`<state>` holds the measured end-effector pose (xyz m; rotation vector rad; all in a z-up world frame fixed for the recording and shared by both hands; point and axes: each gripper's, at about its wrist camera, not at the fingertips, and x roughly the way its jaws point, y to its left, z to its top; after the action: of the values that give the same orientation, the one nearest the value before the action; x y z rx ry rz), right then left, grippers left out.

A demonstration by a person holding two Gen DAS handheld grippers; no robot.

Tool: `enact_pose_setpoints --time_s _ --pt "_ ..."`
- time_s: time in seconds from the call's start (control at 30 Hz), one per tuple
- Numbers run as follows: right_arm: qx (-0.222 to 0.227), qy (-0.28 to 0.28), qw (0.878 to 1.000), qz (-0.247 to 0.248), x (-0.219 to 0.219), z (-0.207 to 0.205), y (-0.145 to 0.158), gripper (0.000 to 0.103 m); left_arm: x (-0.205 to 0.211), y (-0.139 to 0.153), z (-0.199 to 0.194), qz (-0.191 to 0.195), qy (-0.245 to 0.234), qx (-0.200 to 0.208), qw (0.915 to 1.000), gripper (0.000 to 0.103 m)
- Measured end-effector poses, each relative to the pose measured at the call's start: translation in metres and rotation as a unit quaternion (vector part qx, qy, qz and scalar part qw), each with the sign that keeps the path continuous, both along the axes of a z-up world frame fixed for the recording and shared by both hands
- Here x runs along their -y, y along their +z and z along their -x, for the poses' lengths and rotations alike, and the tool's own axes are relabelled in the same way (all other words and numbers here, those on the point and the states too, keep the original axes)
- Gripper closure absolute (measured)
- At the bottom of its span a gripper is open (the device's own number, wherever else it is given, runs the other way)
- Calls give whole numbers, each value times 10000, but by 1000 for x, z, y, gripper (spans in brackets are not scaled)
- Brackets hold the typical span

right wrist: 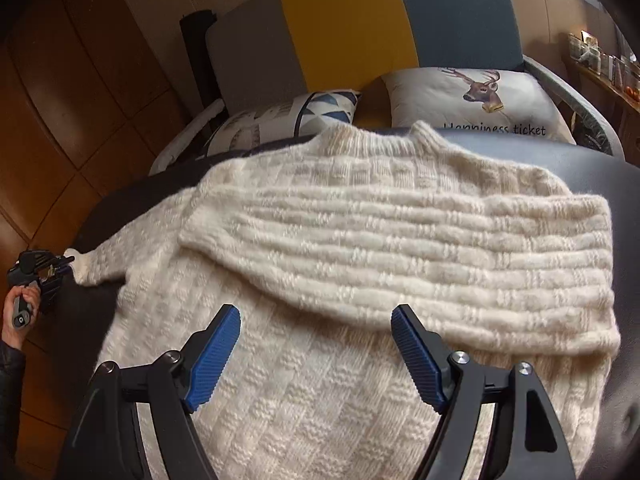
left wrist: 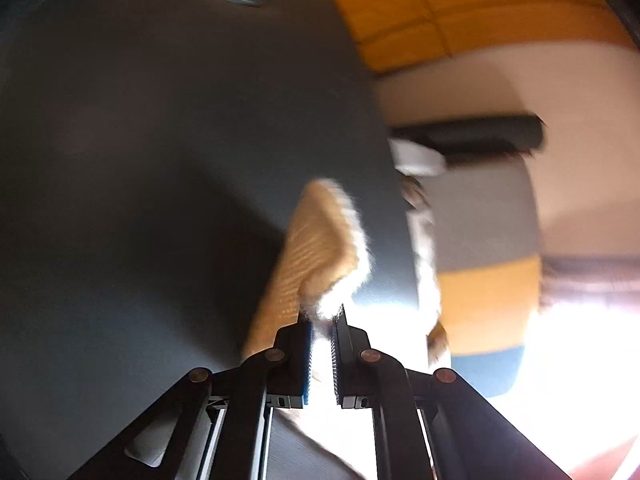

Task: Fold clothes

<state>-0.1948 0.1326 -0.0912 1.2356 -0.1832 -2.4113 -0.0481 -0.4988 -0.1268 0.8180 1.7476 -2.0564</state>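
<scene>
White sweater [right wrist: 360,240] lies flat on dark table [right wrist: 600,172], one sleeve folded across chest. Right gripper [right wrist: 316,316] spread wide, hangs over sweater's lower part, holds nothing. Left gripper [left wrist: 322,320] pressed together, pinches cuff [left wrist: 320,248] of other sleeve at table's left edge. Hand [right wrist: 20,308] holds its handle. Pillows [right wrist: 480,96] behind, on sofa [right wrist: 348,28].

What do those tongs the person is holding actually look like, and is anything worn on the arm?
The right tongs are black angular linkage arms with silver pivot bolts and blue ribbed pads. The left tongs have the same black frame, copper-looking pivots and toothed pads, one edged in blue. The hand grips a grey handle, with a dark sleeve at the wrist.
</scene>
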Motion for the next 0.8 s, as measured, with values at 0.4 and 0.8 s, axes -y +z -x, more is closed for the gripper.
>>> enact_pose_setpoints --time_s 0.4,0.8 --pt "523 -448 9947 758 -25 39 -27 23 -213 85 157 361 -2529 -1095 9606 95" --pt "479 -132 9916 1190 -38 34 -31 23 -413 10 195 501 -4064 -30 9123 95"
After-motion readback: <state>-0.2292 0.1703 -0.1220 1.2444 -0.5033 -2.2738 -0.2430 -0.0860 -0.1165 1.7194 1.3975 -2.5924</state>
